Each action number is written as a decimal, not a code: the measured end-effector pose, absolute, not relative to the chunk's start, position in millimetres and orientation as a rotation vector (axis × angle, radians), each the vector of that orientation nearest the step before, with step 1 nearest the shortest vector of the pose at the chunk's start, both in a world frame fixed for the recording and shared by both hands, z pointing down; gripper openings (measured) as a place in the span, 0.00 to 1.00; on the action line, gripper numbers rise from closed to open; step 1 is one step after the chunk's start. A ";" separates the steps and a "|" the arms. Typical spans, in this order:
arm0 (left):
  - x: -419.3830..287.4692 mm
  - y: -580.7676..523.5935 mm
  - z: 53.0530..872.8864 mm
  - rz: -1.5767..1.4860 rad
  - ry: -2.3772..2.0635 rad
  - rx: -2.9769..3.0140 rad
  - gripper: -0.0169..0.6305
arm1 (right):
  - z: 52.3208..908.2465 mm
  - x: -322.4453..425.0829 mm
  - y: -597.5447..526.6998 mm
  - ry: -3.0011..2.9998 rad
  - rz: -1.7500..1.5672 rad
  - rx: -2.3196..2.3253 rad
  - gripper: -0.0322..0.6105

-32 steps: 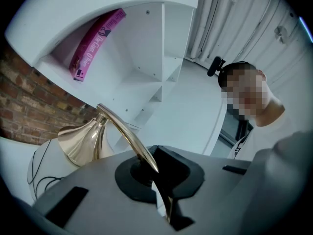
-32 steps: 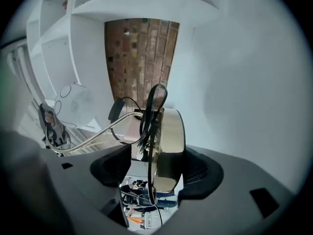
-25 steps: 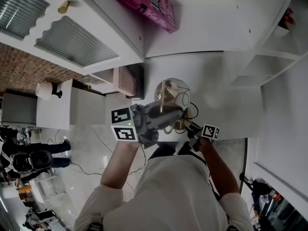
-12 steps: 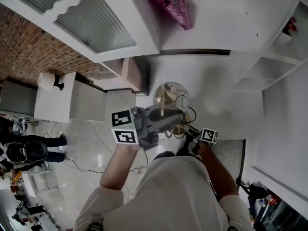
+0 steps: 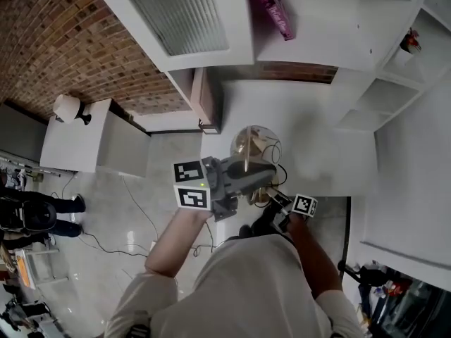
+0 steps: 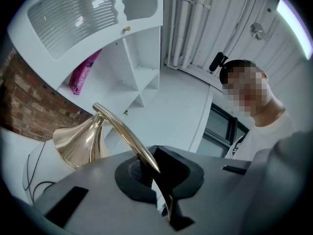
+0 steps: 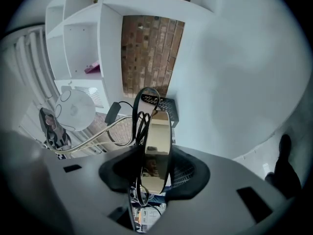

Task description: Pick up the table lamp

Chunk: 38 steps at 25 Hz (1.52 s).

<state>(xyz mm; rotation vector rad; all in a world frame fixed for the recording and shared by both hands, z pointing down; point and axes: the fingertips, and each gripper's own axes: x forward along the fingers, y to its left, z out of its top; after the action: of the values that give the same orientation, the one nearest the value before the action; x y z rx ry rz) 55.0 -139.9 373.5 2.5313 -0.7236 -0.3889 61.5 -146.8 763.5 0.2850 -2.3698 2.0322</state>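
Between our two claws: the table lamp (image 5: 251, 141) hangs in front of our chest, off any support as far as we can judge, with white shelving (image 5: 394, 97) at the far right.
Left claw (image 5: 266, 174): clenched on the lamp's thin gold neck (image 6: 120, 129), which runs straight through the pads.
Right claw (image 5: 266, 198): grasping the gold base (image 7: 157, 148) by its rim, edge-on between the pads. These jaws have just been closing on it.
Which way the lamp lies: on the far side of both claws. The neck arcs up and away from the left grip to the shade (image 6: 77, 142).
Long axis: base near, shade far.
Nearer hand: neither, since both are on the lamp. The right sits nearer us, just beside the left.
Coming move: we judge that the shade overhangs beyond both grips, so the two must travel together or the lamp will pivot.
Left gripper view alone: the neck's curve and the shade's flare.
Right gripper view alone: the black cord (image 7: 139, 119) looped against the base.
Head view alone: both grips at once.
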 end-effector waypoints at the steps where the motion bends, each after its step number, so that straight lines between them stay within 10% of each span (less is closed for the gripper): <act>1: 55.7 -131.0 370.7 -0.394 -0.721 2.534 0.05 | 761.2 63.5 -139.2 -2.374 2.030 0.292 0.30; 38: 151.7 -36.6 326.9 -0.434 -0.822 2.554 0.05 | 722.1 146.2 -57.6 -2.407 1.954 0.111 0.30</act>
<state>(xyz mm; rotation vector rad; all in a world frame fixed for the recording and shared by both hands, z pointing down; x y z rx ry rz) 151.7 -36.6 326.9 2.5545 -0.8220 -0.4337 146.2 -57.6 722.1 0.1113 -2.4066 1.9542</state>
